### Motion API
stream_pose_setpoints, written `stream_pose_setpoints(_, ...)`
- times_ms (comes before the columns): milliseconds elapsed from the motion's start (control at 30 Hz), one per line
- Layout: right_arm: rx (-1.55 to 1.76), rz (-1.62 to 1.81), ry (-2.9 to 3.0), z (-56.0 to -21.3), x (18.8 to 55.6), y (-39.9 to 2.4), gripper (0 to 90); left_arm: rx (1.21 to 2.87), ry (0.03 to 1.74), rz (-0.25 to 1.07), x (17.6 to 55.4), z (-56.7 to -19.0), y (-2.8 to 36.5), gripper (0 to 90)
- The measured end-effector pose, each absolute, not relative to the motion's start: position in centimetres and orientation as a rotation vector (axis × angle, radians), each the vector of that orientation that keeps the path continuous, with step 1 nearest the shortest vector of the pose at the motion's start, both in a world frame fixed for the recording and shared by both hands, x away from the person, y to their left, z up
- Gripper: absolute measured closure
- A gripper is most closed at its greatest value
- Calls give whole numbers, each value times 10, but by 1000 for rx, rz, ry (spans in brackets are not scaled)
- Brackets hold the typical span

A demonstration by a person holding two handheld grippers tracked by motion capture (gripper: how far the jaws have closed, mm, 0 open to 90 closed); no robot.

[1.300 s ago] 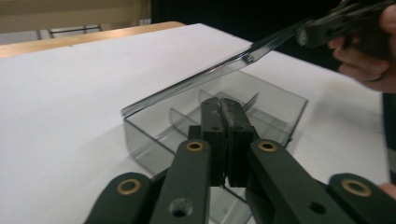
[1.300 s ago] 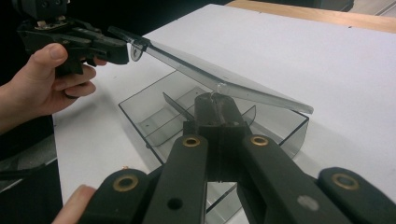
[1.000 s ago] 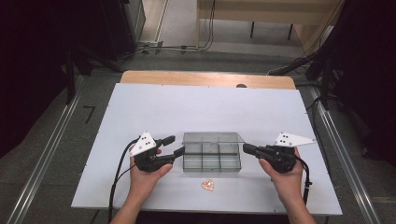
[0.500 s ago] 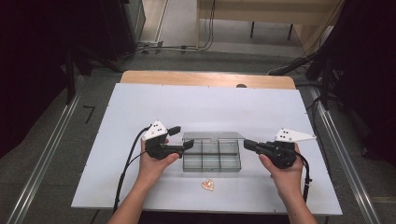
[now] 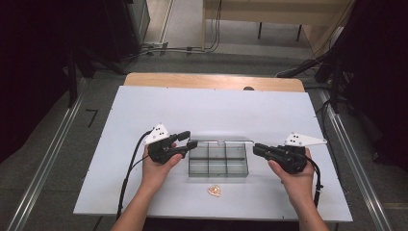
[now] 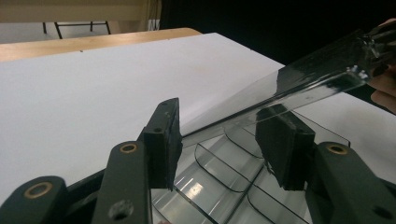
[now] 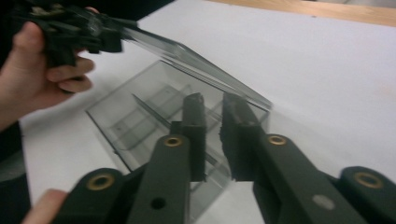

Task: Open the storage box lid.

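Note:
A clear plastic compartment box (image 5: pixel 219 166) lies near the front middle of the white table (image 5: pixel 216 110). Its clear lid (image 5: pixel 226 141) is tilted up from the box. In the left gripper view the lid (image 6: pixel 317 74) slants across, its rim resting against the tip of one jaw. My left gripper (image 5: pixel 189 140) is open at the box's back left corner, its jaws (image 6: pixel 217 135) wide apart. My right gripper (image 5: pixel 255 148) is at the box's right end. Its jaws (image 7: pixel 213 105) stand close together on the box's wall, under the raised lid (image 7: pixel 196 58).
A small orange piece (image 5: pixel 214 191) lies on the table just in front of the box. A wooden tabletop edge (image 5: pixel 211 81) runs along the far side. Cables trail from both grippers off the front edge. Dark equipment flanks the table.
My left gripper moved forward and right to the box's back left corner, and the lid has come up. The right gripper has stayed at the box's right end.

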State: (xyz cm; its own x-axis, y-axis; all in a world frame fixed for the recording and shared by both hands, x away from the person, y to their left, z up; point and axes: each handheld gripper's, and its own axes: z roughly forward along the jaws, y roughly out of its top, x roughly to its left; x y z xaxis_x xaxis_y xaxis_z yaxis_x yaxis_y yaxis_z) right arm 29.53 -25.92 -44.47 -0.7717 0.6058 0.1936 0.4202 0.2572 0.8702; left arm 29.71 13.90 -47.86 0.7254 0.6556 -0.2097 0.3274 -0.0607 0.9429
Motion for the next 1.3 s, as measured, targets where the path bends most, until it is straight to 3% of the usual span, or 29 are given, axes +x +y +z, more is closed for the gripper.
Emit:
stream_pose_setpoints(167,1012,1532,2289,-440,301,-264,593,1639,827,307,302,-480,139,518)
stream_pose_setpoints(367,939,1514,2293,-436,313,-250,526,1646,832,304,307,-478,135,530)
stream_pose_setpoints(933,932,1558,2256,-445,340,-227,619,1585,894,288,318,-477,133,590)
stream_pose_setpoints(1300,988,1614,2192,-452,351,-225,659,1563,924,256,333,-479,127,578)
